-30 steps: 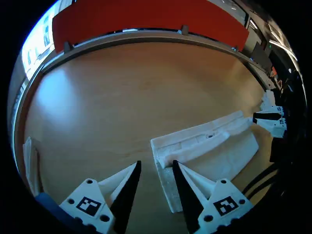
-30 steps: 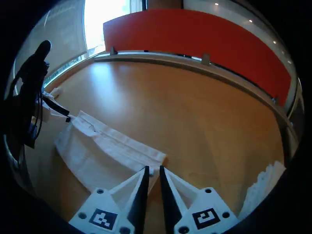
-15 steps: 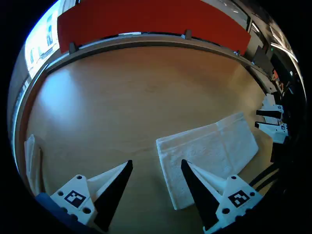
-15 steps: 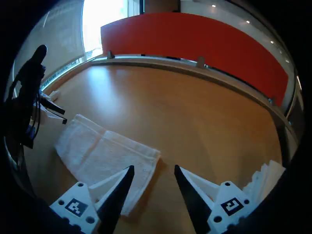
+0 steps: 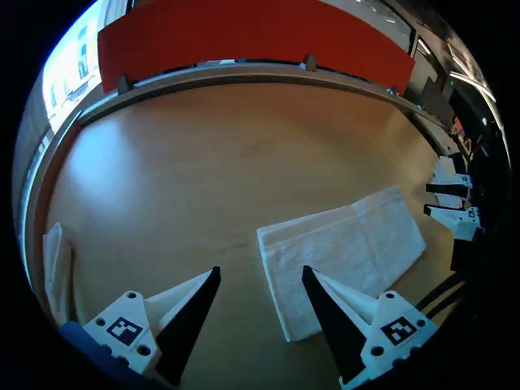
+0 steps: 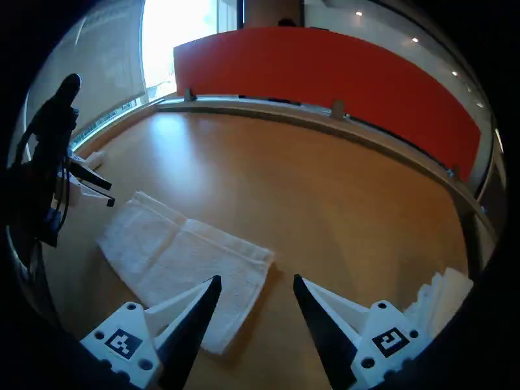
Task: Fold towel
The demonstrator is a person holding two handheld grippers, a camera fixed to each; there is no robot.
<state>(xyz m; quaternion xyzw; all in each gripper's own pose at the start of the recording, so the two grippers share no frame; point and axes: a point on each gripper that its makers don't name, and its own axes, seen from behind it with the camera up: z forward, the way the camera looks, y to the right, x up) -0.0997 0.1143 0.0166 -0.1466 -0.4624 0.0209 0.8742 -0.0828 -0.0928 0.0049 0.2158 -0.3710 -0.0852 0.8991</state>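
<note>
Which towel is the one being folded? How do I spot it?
Find the big wooden table with the red panel along its back edge. Out on the wood lies a white towel, folded flat into a rectangle. Unlike the white pile at the table's edge, it lies alone.

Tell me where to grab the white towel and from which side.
Grip the towel at a corner of its short end, coming in low along the table from that end. It lies flat and layered, so the grip should probably catch every layer. The open left gripper faces such an end.
</note>
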